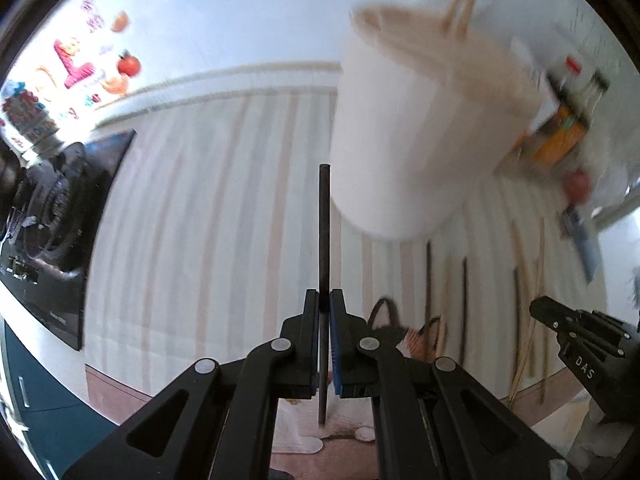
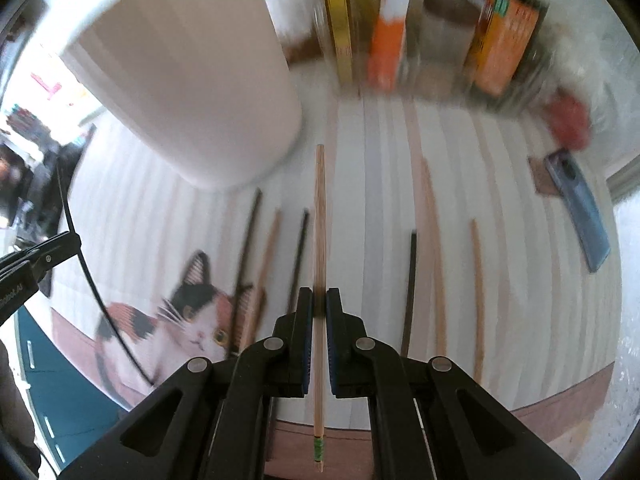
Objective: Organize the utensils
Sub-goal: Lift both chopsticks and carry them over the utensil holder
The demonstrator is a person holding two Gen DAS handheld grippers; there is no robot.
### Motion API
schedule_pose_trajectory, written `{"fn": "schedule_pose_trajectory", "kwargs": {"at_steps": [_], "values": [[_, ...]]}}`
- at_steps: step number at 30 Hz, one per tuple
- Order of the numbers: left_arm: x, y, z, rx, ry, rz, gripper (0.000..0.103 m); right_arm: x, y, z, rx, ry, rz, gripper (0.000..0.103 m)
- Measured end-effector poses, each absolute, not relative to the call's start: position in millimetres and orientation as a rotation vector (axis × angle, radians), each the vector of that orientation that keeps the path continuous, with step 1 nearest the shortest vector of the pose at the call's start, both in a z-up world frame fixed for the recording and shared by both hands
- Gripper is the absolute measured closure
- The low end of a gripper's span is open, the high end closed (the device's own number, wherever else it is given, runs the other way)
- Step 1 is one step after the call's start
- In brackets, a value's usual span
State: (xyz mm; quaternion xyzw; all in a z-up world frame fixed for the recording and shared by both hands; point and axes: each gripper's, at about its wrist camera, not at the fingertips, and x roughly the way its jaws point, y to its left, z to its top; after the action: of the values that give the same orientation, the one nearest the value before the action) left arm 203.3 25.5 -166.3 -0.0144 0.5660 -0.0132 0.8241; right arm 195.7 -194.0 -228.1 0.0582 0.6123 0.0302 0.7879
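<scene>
Left gripper [image 1: 325,300], jaws clamped on a dark chopstick [image 1: 324,232] that runs upright between the pads, its upper end beside the white holder [image 1: 400,152]. Right gripper [image 2: 319,300], jaws clamped on a light wooden chopstick [image 2: 319,208] with a green band near its lower end. White holder, blurred, stands on the striped mat [image 2: 372,168] just beyond both held sticks; pale sticks rise from its mouth in the left wrist view. Loose chopsticks on the mat: dark ones [image 2: 409,292] and wooden ones [image 2: 477,296], lying roughly parallel, some over the cat picture [image 2: 196,320]. Blue phone [image 2: 580,208] lies near the mat's right edge; orange box [image 2: 504,44] behind, blurred.
</scene>
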Motion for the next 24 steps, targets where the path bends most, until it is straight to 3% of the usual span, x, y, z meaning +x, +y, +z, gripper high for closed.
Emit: {"fn": "schedule_pose_trajectory", "kwargs": {"at_steps": [15,24], "values": [[229,50,23,-0.137,0.798,-0.082,0.101,257,-195,-15,0.233,0.841,0.175,0.097],[268,44,71,-0.154,0.723,-0.126,0.101,323,-173,32,0.201,0.712,0.181,0.097]]}}
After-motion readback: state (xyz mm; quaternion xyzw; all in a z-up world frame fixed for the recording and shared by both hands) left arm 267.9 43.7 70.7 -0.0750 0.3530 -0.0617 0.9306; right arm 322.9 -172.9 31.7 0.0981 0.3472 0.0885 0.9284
